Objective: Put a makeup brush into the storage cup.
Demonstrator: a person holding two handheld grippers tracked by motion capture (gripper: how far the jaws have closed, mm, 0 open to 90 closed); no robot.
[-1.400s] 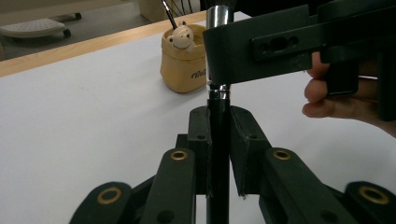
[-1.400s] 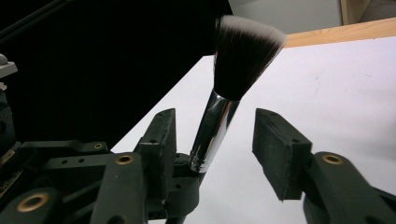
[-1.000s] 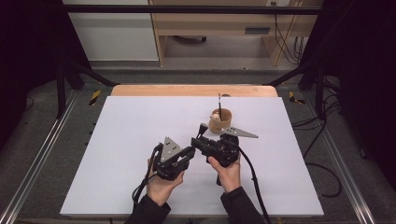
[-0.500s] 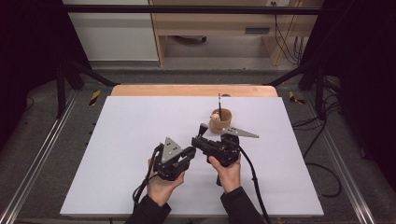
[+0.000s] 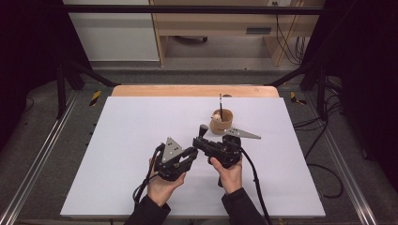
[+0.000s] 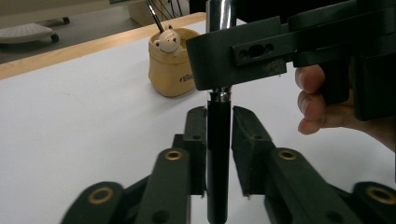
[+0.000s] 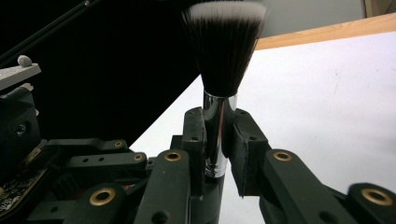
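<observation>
The right gripper (image 7: 215, 135) holds a makeup brush (image 7: 219, 79) between its two jaws, which press on the shiny metal ferrule from either side. Seen in the right gripper view, the dark bristle head with its pale tips fans out just beyond the jaw ends, while the black handle runs back down between the jaws toward the body of the gripper. In the high view the right gripper (image 5: 202, 140) lies near the middle of the white table (image 5: 117, 131), and the brush (image 5: 202, 131) juts from its front end.

The left gripper (image 6: 219, 126) has its jaws set around the black handle of the same brush (image 6: 218, 154). In the left gripper view the handle stands straight up between them; the left-hand jaw lies against it or very nearly so, while a thin gap shows beside the right-hand jaw, so the jaws are narrow but whether they actually clamp cannot be told. Just above the jaw ends, the right gripper's dark body crosses the handle. In the high view the left gripper (image 5: 180, 157) sits close beside the right one, its nose pointing at it.

Beyond both grippers, near the right gripper's far side, stands a tan cup (image 5: 221, 120) with a small bear figure on its rim and a thin dark stick upright in it.
</observation>
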